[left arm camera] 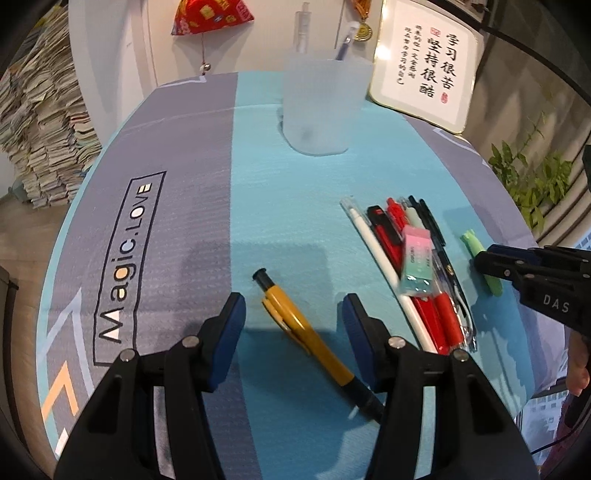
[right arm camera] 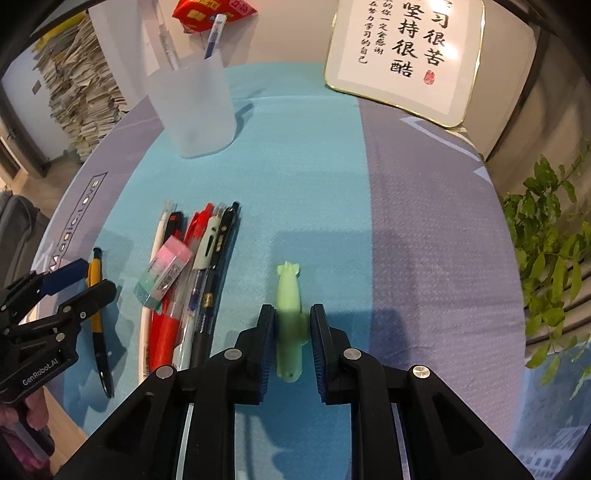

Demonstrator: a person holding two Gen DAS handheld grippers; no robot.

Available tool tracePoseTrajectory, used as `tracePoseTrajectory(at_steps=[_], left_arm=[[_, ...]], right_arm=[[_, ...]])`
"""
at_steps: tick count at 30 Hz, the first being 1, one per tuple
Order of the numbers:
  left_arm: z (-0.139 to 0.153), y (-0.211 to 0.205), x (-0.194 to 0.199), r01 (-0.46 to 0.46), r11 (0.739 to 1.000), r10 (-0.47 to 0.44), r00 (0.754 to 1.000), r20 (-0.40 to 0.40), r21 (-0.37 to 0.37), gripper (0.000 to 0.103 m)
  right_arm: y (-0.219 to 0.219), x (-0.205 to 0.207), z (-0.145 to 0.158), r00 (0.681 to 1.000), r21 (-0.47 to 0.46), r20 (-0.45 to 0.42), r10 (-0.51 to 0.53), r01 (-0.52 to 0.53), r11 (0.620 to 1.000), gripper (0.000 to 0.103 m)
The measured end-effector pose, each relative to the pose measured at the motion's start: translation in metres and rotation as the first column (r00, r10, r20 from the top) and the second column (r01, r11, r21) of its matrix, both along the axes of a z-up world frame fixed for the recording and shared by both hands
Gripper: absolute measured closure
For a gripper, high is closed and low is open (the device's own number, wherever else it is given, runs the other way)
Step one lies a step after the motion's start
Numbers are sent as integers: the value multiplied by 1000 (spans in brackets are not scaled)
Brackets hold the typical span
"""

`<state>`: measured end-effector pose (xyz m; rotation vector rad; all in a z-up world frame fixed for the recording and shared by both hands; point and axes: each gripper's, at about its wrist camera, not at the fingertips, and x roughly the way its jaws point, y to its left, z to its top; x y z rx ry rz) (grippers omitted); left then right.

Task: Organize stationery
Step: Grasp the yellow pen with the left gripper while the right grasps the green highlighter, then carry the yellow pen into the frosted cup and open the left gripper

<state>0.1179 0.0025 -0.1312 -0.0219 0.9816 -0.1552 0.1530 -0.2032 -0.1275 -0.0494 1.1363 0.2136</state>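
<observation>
Barely started: leftmost, the left gripper hangs half open astride the yellow pen, pads clear of it. Next comes the loose pile of pens with an eraser on top. Right gripper is clamped on the green pen. Frosted cup at the back holds only a couple of pens.

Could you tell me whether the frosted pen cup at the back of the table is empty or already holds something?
Not empty. The frosted cup stands upright, with a blue pen and a clear one sticking out above its rim.
</observation>
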Motion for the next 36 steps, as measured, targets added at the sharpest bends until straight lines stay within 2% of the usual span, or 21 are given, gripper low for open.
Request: tracePoseTrajectory(at_steps=[4, 5, 6, 7, 12, 14, 15, 30, 36], left_arm=[[0, -3, 6, -12, 1000, 12, 1000, -5, 7, 52], [0, -5, 7, -16, 1000, 16, 1000, 2, 14, 63], [0, -4, 7, -14, 1000, 14, 1000, 6, 17, 81], [0, -5, 7, -2, 1000, 2, 1000, 9, 16, 85], [3, -2, 4, 47, 996, -47, 999, 13, -70, 90], [10, 0, 1, 56, 995, -53, 998, 36, -85, 91], [15, 1, -1, 64, 995, -60, 997, 54, -82, 91], [84, 10, -5, 70, 995, -51, 973, 226, -77, 92], [121, 3, 10, 79, 996, -58, 945, 323, -53, 92]], right_arm=[[2, 11, 2, 1000, -2, -15, -9, 9, 1000, 81], [3, 14, 1, 1000, -8, -19, -5, 5, 1000, 81], [6, 16, 0, 1000, -17, -22, -3, 3, 1000, 81], [8, 19, -1, 1000, -32, -28, -2, 2, 999, 81], [14, 26, -3, 999, -65, -32, 5, -7, 998, 81], [14, 27, -2, 1000, -66, -28, 2, -4, 998, 85], [14, 26, -1, 1000, -70, -22, 1, -2, 998, 90], [12, 3, 65, 988, 18, 157, 13, -16, 1000, 90], [16, -1, 80, 978, 45, 208, 15, -25, 999, 90]])
